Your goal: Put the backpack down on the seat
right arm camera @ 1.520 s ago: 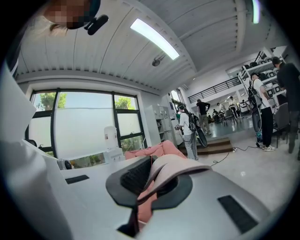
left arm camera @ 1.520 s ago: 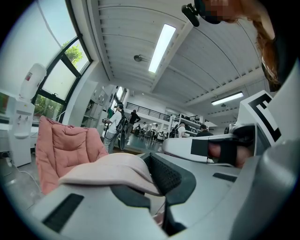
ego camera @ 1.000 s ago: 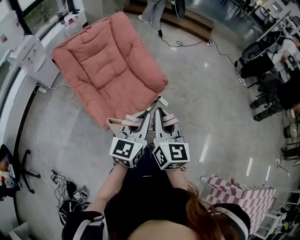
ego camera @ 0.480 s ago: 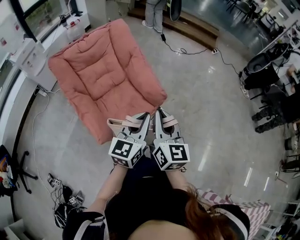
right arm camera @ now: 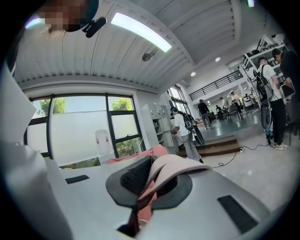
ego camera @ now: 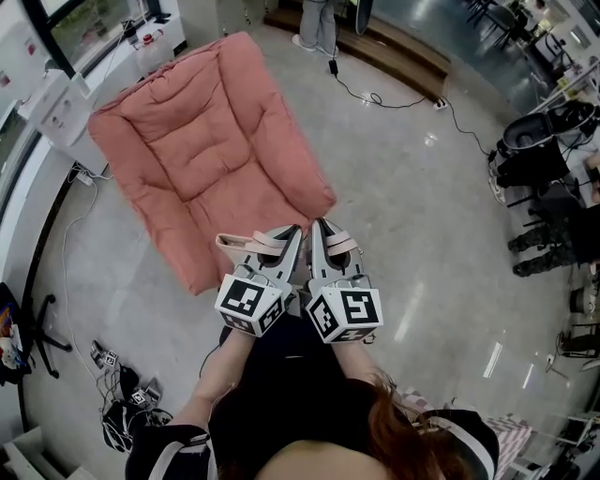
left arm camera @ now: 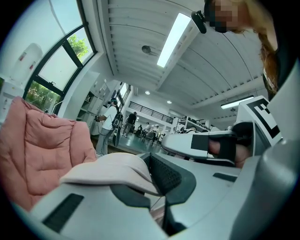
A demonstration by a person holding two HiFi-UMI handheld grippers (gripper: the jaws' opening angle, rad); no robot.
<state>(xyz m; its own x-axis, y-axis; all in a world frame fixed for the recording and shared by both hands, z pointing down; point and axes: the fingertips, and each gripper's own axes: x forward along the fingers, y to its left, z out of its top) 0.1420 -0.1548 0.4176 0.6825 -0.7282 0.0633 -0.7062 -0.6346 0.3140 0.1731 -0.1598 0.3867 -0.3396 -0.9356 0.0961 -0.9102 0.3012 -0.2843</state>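
Note:
The seat is a big pink cushioned lounge chair (ego camera: 202, 150) on the floor ahead and to the left; its edge also shows in the left gripper view (left arm camera: 37, 150). My two grippers are held side by side at waist height, just short of its near corner. The left gripper (ego camera: 286, 236) is shut on a pale pink backpack strap (ego camera: 255, 242) that loops over its jaws (left arm camera: 110, 168). The right gripper (ego camera: 321, 231) is shut on the other pink strap (ego camera: 339, 244), seen draped across its jaws (right arm camera: 176, 164). The backpack's body is hidden below the grippers.
A white appliance (ego camera: 58, 108) stands by the window left of the chair, with a cable on the floor. A wooden step (ego camera: 394, 52) and a standing person (ego camera: 319, 23) lie beyond. Black office chairs (ego camera: 539, 155) crowd the right. A dark bag and cables (ego camera: 127, 412) lie at lower left.
The view has shifted forward: the chair sits a little further left and lower, and the checked pink object at lower right has nearly left the view. Both grippers keep the same hold.

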